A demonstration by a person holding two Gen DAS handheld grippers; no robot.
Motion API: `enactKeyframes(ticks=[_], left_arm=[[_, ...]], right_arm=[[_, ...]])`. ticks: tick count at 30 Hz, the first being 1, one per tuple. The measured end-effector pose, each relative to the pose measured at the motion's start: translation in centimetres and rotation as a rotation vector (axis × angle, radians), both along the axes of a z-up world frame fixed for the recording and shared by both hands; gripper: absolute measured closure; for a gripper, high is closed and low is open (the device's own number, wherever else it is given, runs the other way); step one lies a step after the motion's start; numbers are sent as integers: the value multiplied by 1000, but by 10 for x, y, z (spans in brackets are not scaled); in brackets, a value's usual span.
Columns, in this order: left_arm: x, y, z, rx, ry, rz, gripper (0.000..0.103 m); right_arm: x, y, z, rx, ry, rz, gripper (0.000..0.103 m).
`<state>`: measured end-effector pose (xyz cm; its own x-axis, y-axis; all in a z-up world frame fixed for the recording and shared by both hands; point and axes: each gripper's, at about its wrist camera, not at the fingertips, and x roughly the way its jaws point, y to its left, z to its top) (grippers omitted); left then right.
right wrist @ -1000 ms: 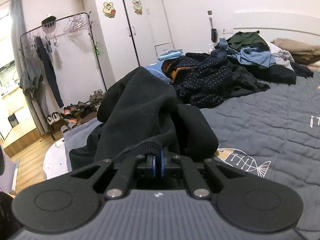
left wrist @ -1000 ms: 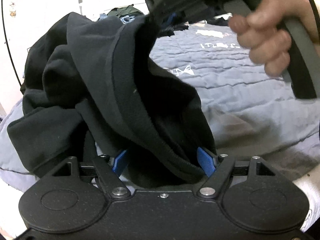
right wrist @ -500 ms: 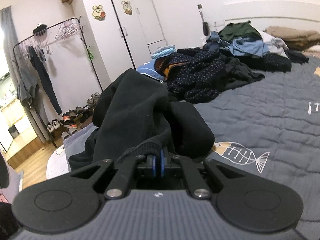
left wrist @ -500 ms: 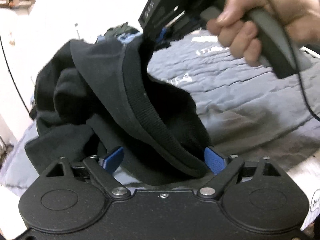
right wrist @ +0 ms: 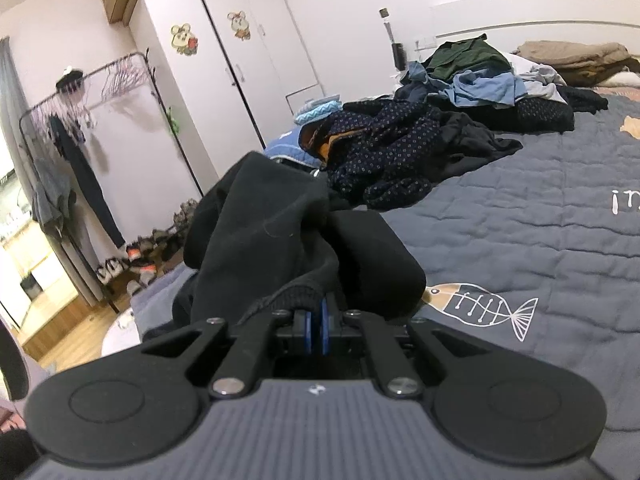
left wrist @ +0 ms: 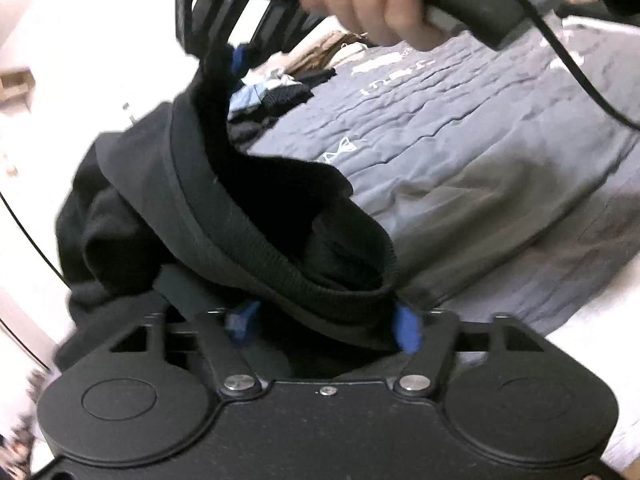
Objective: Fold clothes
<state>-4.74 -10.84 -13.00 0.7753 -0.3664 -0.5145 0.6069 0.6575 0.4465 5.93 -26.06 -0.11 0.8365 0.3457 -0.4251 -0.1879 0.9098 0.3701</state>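
A black sweatshirt [left wrist: 224, 216] hangs bunched above the grey quilted bed [left wrist: 500, 184]. In the left wrist view its ribbed hem [left wrist: 320, 280] sags between the wide-apart blue fingertips [left wrist: 407, 330] of my left gripper [left wrist: 324, 326], which is open. High in that view a hand [left wrist: 372, 4] holds my right gripper [left wrist: 236, 60], shut on the hem and lifting it. The right wrist view shows the right gripper [right wrist: 316, 326] with pads pressed together on the ribbed edge [right wrist: 292, 298], the sweatshirt [right wrist: 272, 232] draping away in front.
A heap of unfolded clothes [right wrist: 420, 148] covers the far end of the bed [right wrist: 540, 240]. Beyond the left edge stand a white wardrobe [right wrist: 224, 68], a clothes rack [right wrist: 80, 120] and shoes [right wrist: 144, 256] on the floor.
The right gripper has risen and pulled the hem upward, so the sweatshirt hangs higher and more stretched. The left gripper's fingers stay apart around the lower hem.
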Motion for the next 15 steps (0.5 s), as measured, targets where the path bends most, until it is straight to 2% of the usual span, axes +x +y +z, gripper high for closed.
enactKeyframes(ticks=[2,5,9,15], left_arm=[[3,4,6,-41,40,4,68],[5,15,19,-112,74,12,81],[11,34,41,-210,102,50,86],[19,58,79,-324,45,108,90]], right_arm=[[-2,-4,3,22,-15,-11,99],[-5,-12,10,71,-38,-35,99],[-10,-24,20,136,-70,-62,99],[-27,-33,44,191,-144,-104,100]])
